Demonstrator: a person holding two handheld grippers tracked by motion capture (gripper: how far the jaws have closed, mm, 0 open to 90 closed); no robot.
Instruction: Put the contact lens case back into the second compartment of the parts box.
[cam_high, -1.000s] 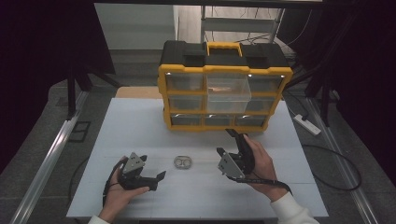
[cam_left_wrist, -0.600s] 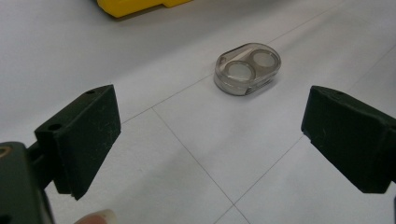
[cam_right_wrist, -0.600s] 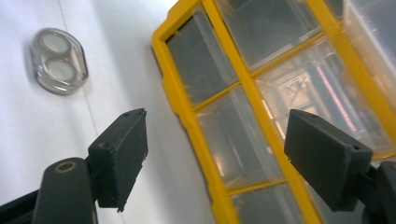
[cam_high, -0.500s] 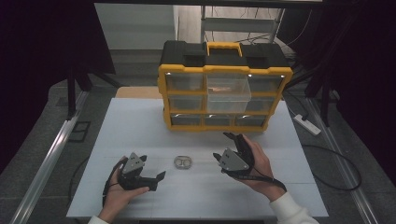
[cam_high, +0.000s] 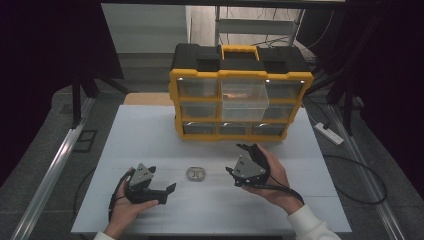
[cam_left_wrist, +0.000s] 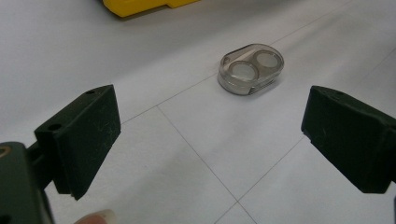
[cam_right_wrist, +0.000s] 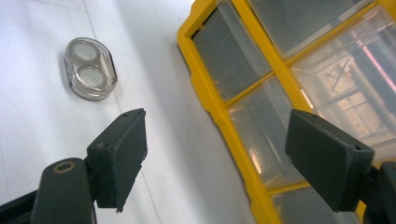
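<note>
High view: fixed above the person's side, faces forward and down, far enough to take in the whole white table (cam_high: 150, 135), the yellow-and-black plastic drawer cabinet (cam_high: 240, 95) and both hands.

Left gripper view: low, close over the table, looks along its open black jaws; small clear oval plastic case with two round wells (cam_left_wrist: 251, 68) lies ahead between them, cabinet's yellow edge beyond.

Right gripper view: close, seemingly rolled sideways; cabinet drawers right of and between its jaws, same case (cam_right_wrist: 90, 68) beyond the left jaw.

All three views share case and cabinet.
</note>
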